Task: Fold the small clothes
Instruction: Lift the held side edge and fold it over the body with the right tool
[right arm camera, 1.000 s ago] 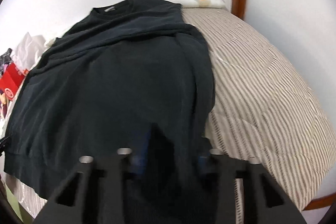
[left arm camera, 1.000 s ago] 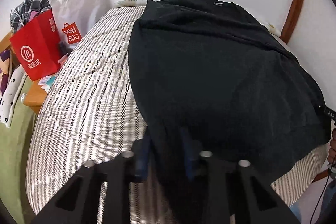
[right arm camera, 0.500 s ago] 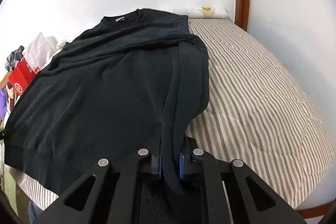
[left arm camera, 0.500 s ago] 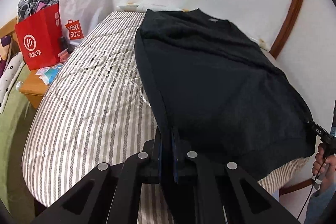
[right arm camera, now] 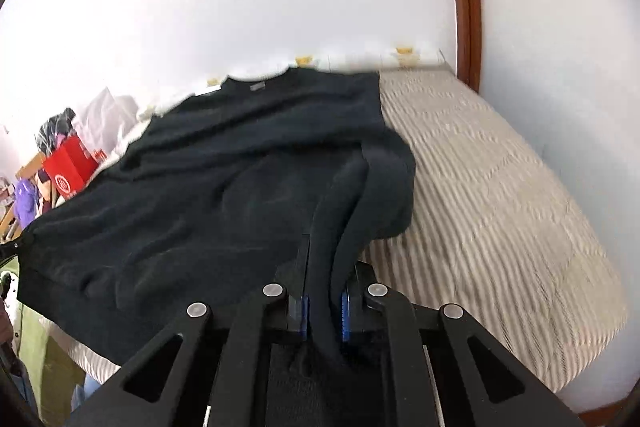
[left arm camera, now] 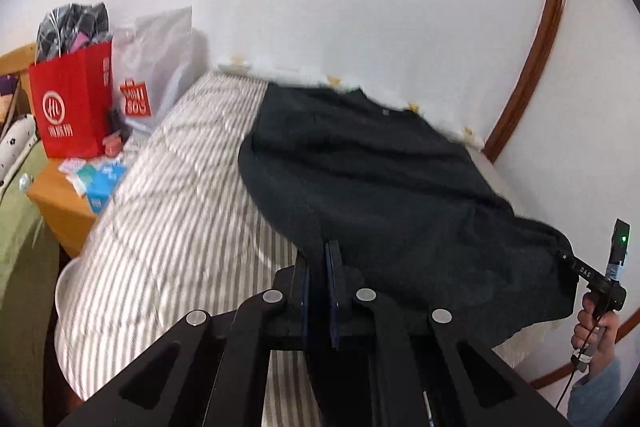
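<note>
A black sweatshirt spreads across the striped bed at frame centre. Both tools grip its near hem — left gripper and right gripper each clamped tight on dark fabric, lifting it.

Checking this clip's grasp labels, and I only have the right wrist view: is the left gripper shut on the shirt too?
Observer: Yes. The left gripper is shut on the near hem of the black shirt.
Operator: Can you see my right gripper from that side?
Observer: Yes, the right gripper shows at the shirt's far hem corner, with the person's hand on its handle.
Operator: What sits beyond the shirt on the left?
Observer: A red paper bag stands on a wooden nightstand beside the striped bed.
</note>
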